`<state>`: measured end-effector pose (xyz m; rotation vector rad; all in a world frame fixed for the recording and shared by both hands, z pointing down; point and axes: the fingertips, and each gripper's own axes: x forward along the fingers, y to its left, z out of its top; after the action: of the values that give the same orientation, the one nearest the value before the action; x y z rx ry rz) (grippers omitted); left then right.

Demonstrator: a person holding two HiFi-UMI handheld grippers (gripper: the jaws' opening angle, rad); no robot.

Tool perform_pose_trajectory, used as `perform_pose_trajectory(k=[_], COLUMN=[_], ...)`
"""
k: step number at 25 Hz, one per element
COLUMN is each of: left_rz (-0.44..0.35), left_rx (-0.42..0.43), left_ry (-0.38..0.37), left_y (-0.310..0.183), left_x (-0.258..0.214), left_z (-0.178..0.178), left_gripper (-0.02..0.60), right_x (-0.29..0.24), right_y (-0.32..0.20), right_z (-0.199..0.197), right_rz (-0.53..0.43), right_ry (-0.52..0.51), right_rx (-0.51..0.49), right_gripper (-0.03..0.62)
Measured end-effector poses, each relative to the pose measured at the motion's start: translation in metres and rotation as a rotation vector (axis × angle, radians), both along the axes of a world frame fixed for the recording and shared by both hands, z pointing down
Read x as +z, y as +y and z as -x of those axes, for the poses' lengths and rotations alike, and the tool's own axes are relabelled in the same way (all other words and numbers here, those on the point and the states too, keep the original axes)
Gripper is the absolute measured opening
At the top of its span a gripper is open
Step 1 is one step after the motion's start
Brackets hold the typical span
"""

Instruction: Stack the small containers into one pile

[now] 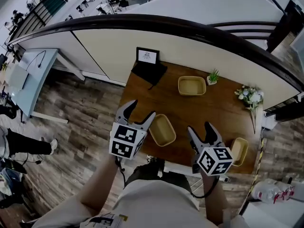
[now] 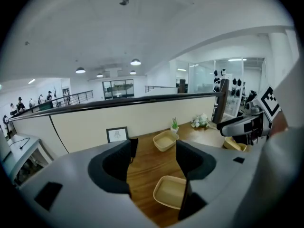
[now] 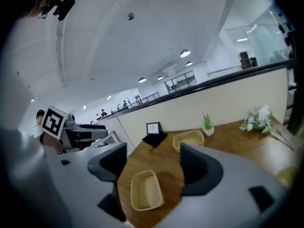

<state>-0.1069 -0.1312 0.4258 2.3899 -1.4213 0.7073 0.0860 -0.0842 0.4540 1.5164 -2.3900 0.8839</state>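
Three small beige containers lie apart on the wooden table [image 1: 209, 110]. The near container [image 1: 162, 129] [image 2: 172, 192] [image 3: 146, 190] sits by the front edge, between my two grippers. A second container [image 1: 192, 85] [image 2: 165, 140] [image 3: 188, 139] rests at the back. The third container [image 1: 239, 151] [image 2: 232, 144] is at the front right corner. My left gripper [image 1: 141, 109] [image 2: 153, 163] hovers open just left of the near container, holding nothing. My right gripper [image 1: 199, 127] [image 3: 152, 167] hangs open and empty, between the near and the front right containers.
A small framed picture [image 1: 147, 57] on a black cloth stands at the table's back left. A potted plant [image 1: 213, 77] and a spray of flowers [image 1: 251, 97] line the back right. A curved half-wall with a dark rail [image 1: 190, 30] runs behind the table.
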Motion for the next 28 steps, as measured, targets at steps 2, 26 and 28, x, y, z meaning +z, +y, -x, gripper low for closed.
perform_pose_trajectory(k=[2, 26, 28], left_rz=[0.046, 0.491, 0.519], left_rx=[0.019, 0.125, 0.126], left_ry=[-0.010, -0.125, -0.138], left_y=[-0.004, 0.007, 0.010], left_x=[0.023, 0.260, 0.268], left_z=[-0.001, -0.004, -0.005], left_gripper=[0.299, 0.288, 0.262], right_x=[0.026, 0.256, 0.261], right_y=[0.002, 0.052, 0.053], right_z=[0.007, 0.064, 0.066], right_rz=[0.063, 0.747, 0.772], right_ry=[-0.007, -0.247, -0.260], right_rx=[0.000, 0.074, 0.089], right_gripper=[0.343, 0.258, 0.220])
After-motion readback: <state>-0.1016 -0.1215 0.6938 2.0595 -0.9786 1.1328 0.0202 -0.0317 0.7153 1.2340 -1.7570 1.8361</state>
